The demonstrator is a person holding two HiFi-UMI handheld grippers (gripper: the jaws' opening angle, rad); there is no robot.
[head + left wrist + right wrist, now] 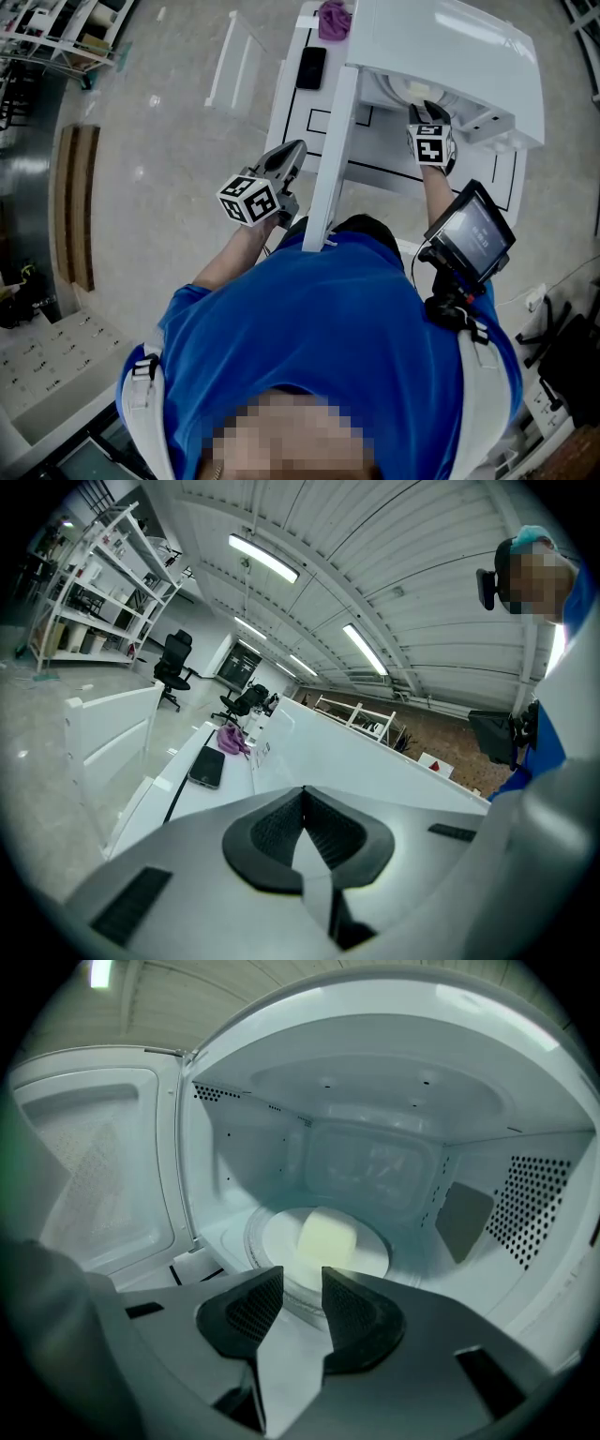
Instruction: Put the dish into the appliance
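White tabletop, microwave with its door open.
Right hand-held gripper jaws slightly apart, empty, at the microwave mouth; dish carrying a pale block sits inside, centred. Left hand-held gripper jaws together, empty.

Microwave white, dish white, its block pale yellow, cloth purple.

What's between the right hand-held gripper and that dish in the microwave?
Only bare turntable rim separates the right hand-held gripper from the dish, shown in the right gripper view.
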